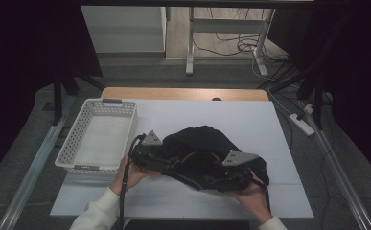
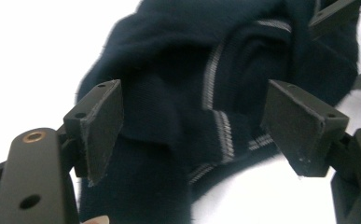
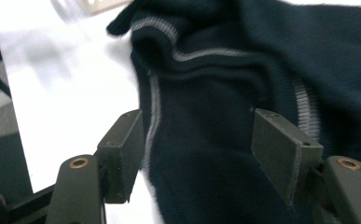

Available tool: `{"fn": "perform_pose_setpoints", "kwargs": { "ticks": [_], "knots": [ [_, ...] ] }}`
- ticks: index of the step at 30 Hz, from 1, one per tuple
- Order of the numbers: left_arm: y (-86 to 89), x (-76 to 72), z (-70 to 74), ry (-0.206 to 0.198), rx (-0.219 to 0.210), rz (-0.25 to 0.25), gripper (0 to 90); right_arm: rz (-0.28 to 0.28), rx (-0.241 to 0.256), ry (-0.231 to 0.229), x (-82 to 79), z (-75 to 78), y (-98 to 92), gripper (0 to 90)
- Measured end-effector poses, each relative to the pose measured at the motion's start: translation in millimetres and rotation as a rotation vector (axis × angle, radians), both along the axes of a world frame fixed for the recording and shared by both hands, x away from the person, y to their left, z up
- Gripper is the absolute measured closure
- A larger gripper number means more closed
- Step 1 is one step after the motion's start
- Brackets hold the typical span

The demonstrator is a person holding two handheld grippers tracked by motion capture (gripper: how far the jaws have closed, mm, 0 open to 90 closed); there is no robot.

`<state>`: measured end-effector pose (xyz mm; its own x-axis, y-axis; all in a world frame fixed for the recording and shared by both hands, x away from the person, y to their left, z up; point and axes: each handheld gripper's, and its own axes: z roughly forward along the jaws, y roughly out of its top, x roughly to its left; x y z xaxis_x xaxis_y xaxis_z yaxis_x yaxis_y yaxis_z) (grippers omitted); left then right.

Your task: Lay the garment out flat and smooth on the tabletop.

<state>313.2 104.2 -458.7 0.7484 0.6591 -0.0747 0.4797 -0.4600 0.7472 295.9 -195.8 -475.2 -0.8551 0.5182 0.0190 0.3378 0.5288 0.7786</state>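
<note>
A dark navy knitted garment (image 1: pixel 203 143) with pale grey stripes lies bunched on the white table top (image 1: pixel 250 120), near the front. My left gripper (image 1: pixel 166 163) is at its left edge, my right gripper (image 1: pixel 221 181) at its front right. In the left gripper view the left gripper (image 2: pixel 194 128) stands open, its jaws wide apart with the striped knit (image 2: pixel 215 126) lying between and below them. In the right gripper view the right gripper (image 3: pixel 199 149) is open too, with the dark cloth (image 3: pixel 201 107) between its pads.
A white perforated basket (image 1: pixel 99 136) stands at the table's left side, with nothing in it. Bare white surface lies behind and to the right of the garment. Beyond the table are metal frame legs (image 1: pixel 190 43) and cables on the floor.
</note>
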Motion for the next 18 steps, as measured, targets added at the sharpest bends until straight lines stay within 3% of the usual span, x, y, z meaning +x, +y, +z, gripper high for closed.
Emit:
{"fn": "perform_pose_setpoints", "kwargs": {
  "ticks": [7, 18],
  "knots": [
    [-18.5, -1.1, -15.6, 0.035, 0.080, -0.078, 19.7, 0.050, -0.054, 0.026, -5.2, -16.7, 17.4, 33.9],
    [-31.7, 7.3, -43.5, 0.071, 0.217, -0.071, 18.4, 0.081, -0.149, 0.050, -6.2, -32.8, 32.8, 29.1]
  ]
}}
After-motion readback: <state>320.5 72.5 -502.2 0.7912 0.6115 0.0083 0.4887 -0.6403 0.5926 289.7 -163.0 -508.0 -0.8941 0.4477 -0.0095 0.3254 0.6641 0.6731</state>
